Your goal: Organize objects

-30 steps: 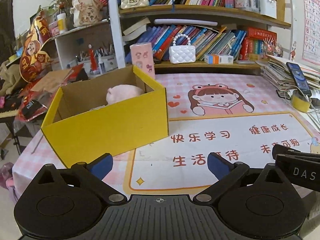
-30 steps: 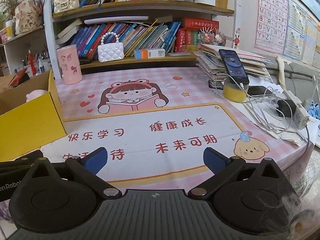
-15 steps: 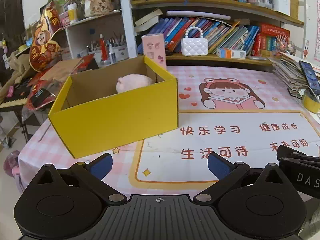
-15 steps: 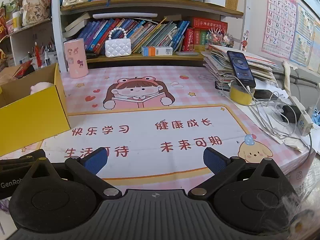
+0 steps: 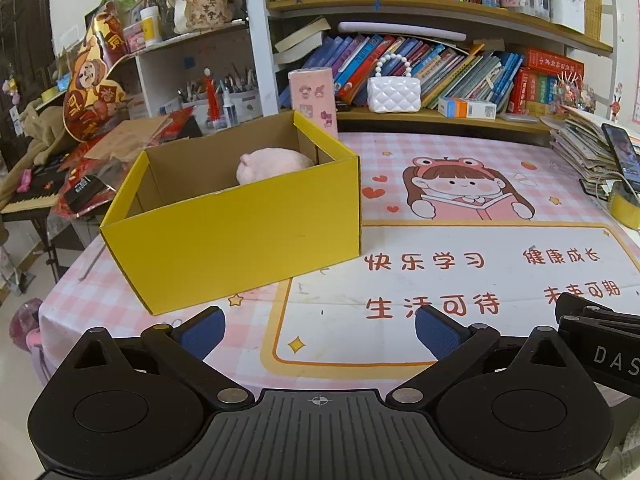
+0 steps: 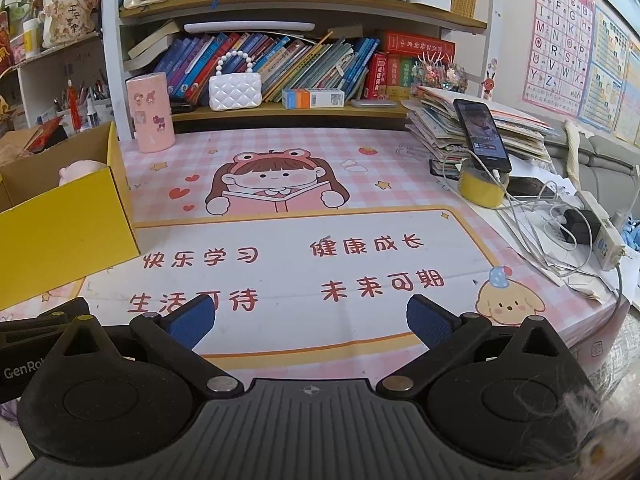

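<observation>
A yellow cardboard box (image 5: 240,236) stands open on the left of the pink desk mat, with a pink plush toy (image 5: 272,162) inside at its back right. The box (image 6: 60,240) and the toy (image 6: 80,168) also show at the left edge of the right wrist view. My left gripper (image 5: 318,332) is open and empty, held back over the desk's near edge, in front of the box. My right gripper (image 6: 310,318) is open and empty over the mat's front, to the right of the box.
A pink cylinder holder (image 6: 151,112) stands behind the box. A white quilted handbag (image 6: 235,92) and books sit on the shelf. A phone on a yellow tape roll (image 6: 482,184), a paper stack and cables lie at the right. Clutter lies left of the desk.
Both grippers have pulled back and risen a little, so the box and desk look smaller and lower in view. Both stay open and empty.
</observation>
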`<state>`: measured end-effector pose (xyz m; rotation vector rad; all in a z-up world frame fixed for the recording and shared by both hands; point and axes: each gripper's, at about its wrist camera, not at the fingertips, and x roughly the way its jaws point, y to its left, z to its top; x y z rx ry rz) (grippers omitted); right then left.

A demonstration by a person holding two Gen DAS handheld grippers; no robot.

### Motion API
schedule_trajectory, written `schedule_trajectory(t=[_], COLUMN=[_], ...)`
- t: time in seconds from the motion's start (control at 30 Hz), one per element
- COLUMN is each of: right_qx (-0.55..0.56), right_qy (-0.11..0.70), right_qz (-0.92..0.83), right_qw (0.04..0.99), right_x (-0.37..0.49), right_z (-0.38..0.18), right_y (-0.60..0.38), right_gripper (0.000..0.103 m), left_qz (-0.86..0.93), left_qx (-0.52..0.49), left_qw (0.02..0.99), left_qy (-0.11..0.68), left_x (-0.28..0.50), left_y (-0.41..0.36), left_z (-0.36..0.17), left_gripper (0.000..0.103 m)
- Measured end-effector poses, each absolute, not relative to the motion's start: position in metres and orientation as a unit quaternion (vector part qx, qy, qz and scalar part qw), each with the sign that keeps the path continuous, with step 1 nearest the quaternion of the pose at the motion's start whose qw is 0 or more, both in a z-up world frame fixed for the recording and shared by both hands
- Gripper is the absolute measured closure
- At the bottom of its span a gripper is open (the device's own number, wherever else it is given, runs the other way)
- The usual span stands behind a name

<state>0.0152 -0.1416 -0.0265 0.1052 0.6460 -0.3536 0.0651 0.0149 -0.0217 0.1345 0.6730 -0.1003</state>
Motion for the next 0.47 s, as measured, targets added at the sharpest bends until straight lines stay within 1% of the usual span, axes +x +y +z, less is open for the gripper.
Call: schedule_trajectory(t=[0.27,0.47], right_qx=[0.049,0.047], right_qy=[0.318,0.318], right_qz=[-0.167,-0.16], right_qw=[0.932,0.933], right_x=[0.0156,0.0164], right_z=[-0.0273,-0.0289], right_y=[-0.1418,-0.1452], right_gripper=[0.0,0.0], left_qz=[-0.044,-0.043], left_qx=[0.076,0.066], left_qw=[0.939,0.94], left_qy=[0.332,0.331], left_x=[0.0676,0.0711], left_y=[0.0114,0.0127], left_z=[-0.023,-0.0218], left_gripper=[0.0,0.0])
